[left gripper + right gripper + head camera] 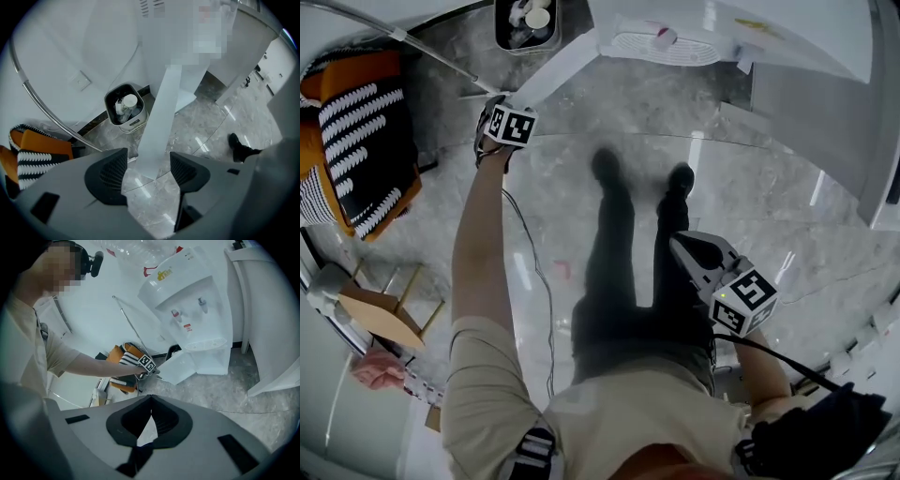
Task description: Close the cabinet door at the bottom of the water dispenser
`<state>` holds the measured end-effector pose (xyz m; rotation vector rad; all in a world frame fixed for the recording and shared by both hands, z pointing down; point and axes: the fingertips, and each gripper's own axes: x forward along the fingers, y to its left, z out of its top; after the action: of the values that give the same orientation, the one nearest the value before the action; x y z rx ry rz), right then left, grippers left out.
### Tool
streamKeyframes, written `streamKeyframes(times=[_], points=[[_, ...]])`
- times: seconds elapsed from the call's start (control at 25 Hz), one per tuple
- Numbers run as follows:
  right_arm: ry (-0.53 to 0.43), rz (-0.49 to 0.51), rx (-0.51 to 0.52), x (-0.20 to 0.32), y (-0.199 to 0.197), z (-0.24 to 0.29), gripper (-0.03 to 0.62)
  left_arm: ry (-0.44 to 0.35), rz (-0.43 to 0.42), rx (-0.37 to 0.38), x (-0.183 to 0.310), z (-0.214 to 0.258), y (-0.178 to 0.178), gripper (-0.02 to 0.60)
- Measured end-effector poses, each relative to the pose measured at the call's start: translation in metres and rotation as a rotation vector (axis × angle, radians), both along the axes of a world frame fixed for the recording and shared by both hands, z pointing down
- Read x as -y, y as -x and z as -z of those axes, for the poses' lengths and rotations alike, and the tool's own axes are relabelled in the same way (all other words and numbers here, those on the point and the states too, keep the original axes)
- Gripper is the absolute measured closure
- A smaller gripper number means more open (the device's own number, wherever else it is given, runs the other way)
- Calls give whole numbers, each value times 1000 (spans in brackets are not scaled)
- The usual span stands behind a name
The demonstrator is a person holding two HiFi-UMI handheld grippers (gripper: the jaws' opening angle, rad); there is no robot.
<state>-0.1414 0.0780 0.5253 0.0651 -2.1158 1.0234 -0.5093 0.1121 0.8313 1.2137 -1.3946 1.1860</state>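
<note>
Below, flat white door [158,123], glossy marble floor [787,192]

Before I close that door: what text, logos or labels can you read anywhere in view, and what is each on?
Nothing can be read outright.
Water dispenser, upper front: yellow and red logo, too blurred to read.
Water dispenser, below the taps: small red label, too small to read.
Waste bin, front wall: dark label, too small to read.
Marker cubes: black and white square patterns, no letters.
</note>
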Motion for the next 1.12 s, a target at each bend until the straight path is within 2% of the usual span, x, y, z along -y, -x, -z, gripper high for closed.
streamKeyframes(times=[0.2,0.48,0.68,0.84,1.12], points=[[12,-10,-21,3,-20,-8,577,-2,82,-10,5,-16,-2,327],[12,-54,-26,22,-42,-12,577,2,125,-10,13,-20,-1,327],[32,-72,-21,20,-47,-17,577,40,87,-56,12,-30,-20,335],[44,-79,-24,19,-56,-19,577,54,79,-69,11,-38,-36,357],[33,-109,-21,30,-71,-21,577,59,3,-70,8,-40,-53,377]])
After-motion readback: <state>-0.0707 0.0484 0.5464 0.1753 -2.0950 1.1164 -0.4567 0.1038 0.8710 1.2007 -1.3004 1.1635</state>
